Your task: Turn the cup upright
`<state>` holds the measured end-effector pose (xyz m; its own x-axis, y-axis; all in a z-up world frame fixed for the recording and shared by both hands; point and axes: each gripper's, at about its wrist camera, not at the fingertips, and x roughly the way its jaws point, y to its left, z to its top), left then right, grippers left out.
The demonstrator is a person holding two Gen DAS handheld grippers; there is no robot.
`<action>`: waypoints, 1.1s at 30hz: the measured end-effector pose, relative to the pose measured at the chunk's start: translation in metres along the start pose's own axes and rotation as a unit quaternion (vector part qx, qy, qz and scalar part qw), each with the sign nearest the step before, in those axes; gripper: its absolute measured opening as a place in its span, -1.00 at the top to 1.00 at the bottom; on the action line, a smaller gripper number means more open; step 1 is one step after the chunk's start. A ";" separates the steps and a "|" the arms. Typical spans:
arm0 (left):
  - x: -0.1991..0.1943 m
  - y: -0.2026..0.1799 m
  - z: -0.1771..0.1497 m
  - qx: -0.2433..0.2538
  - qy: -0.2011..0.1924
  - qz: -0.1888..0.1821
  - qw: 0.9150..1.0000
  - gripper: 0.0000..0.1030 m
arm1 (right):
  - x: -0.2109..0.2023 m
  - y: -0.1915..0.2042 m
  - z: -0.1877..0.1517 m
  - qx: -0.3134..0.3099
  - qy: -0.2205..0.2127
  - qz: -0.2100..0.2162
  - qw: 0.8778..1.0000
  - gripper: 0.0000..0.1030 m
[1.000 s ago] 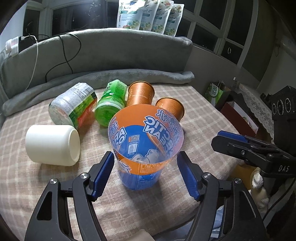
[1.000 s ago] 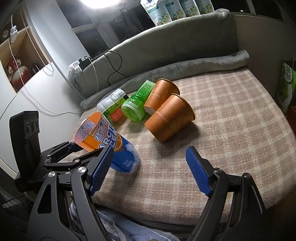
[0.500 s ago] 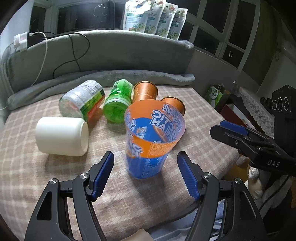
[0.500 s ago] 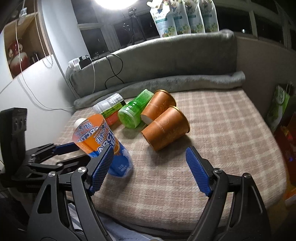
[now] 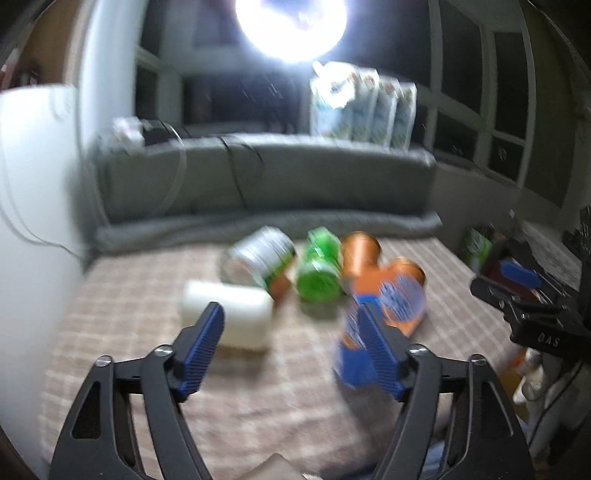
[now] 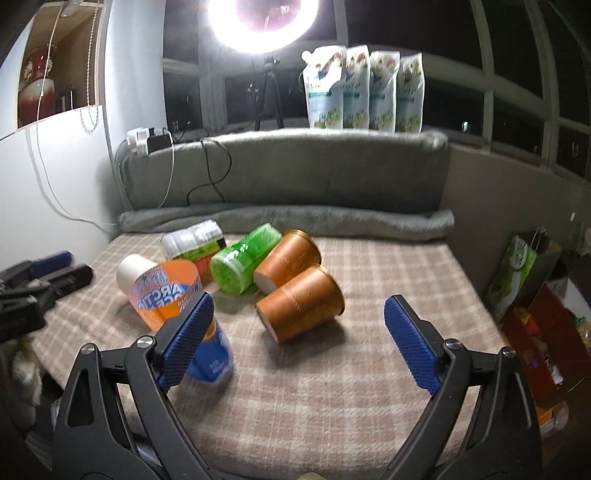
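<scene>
Both claws, left gripper [image 5: 291,347] and right gripper [image 6: 299,339], gape empty; thin orange-and-blue plastic cup [image 6: 173,291] stands mouth-up at right gripper's 10 o'clock, probably light, crushable, best pinched mid-wall gently.

I see two brown paper cups [image 6: 301,308] lying on their sides, touching. Beside them lie a green bottle [image 6: 243,264] and a clear bottle [image 6: 194,243]. A white cup [image 5: 227,319] lies near. All sit on a checked blanket [image 6: 369,369]. Four pouches [image 6: 364,88] stand on the gray cushion [image 6: 284,171] under a bright lamp [image 6: 262,22].
</scene>
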<state>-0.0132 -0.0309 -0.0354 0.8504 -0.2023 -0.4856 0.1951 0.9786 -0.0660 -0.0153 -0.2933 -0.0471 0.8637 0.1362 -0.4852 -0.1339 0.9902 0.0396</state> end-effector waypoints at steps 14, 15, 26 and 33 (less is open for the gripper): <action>-0.039 0.017 0.020 -0.025 -0.128 0.058 0.990 -0.62 | -0.026 0.014 0.024 -0.011 -0.114 -0.058 0.992 -1.00; -0.039 0.016 0.021 -0.023 -0.130 0.062 0.989 -0.68 | -0.027 0.014 0.024 -0.006 -0.120 -0.060 0.991 -1.00; -0.038 0.013 0.018 -0.023 -0.137 0.074 0.988 -0.99 | -0.030 0.007 0.023 0.017 -0.142 -0.076 0.987 -1.00; -0.032 0.011 0.015 -0.022 -0.121 0.069 0.990 -0.99 | -0.029 0.006 0.022 0.016 -0.142 -0.079 0.987 -1.00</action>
<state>-0.0308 -0.0142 -0.0074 0.9608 -0.0641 -0.2697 0.0516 0.9973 -0.0531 -0.0301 -0.2903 -0.0135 0.9747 -0.0208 -0.2227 0.0242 0.9996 0.0128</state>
